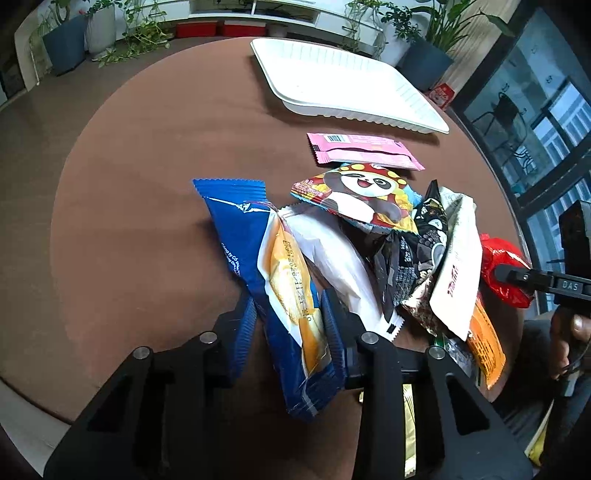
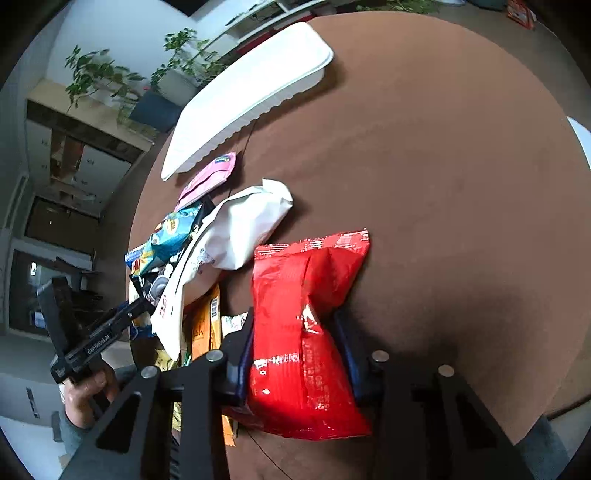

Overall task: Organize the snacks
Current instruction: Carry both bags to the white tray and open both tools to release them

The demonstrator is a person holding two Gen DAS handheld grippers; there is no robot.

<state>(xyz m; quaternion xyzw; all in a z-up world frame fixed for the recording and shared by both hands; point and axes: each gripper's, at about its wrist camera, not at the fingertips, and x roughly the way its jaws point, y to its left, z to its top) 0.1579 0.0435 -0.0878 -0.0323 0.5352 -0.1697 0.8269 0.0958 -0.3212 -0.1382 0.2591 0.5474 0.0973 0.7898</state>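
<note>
Snacks pinched: blue packet, red packet

Office lounge: potted plants, white cabinets, glass wall.

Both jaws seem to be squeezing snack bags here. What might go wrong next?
The blue packet in the left gripper lies against the pile, so lifting it may drag the white packet along. The right gripper pinches the puffy red bag mid-body, which could crush its contents. The white tray sits beyond the pile.
</note>
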